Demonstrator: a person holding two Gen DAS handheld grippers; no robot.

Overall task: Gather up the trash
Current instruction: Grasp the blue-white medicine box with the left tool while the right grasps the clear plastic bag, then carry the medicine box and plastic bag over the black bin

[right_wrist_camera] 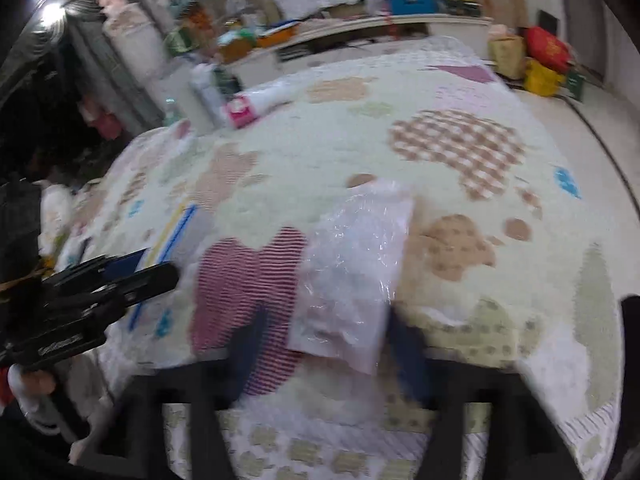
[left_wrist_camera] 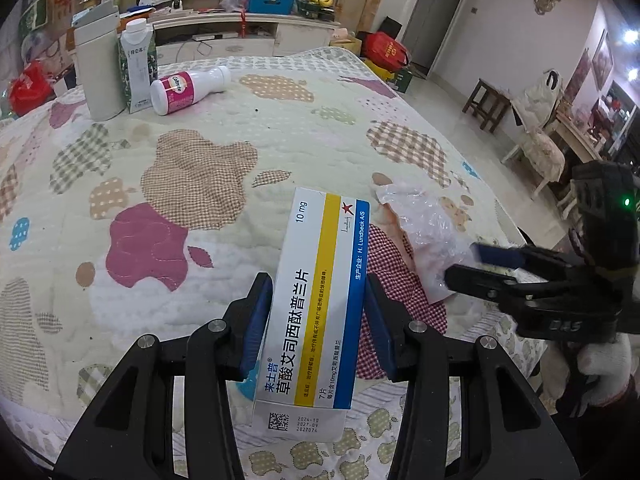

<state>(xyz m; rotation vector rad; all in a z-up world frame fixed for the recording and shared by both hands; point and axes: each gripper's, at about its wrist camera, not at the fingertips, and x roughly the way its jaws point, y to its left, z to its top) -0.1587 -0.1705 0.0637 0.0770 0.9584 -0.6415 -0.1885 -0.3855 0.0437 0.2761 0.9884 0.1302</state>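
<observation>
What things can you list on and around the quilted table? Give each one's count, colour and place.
Box: 1, white with yellow and blue stripes, in left gripper.
Wrapper: 1, clear plastic, near edge, between right gripper's fingers.
Bottle: 1, white with pink label, lying far left.
Carton: 1, white-green, upright beside bottle.
Container: 1, beige, left of carton.
Quilt: 1, cream with patches.
Stool: 1, brown, on floor.
Left gripper: black, blue pads.
Right gripper: black, blurred.
</observation>
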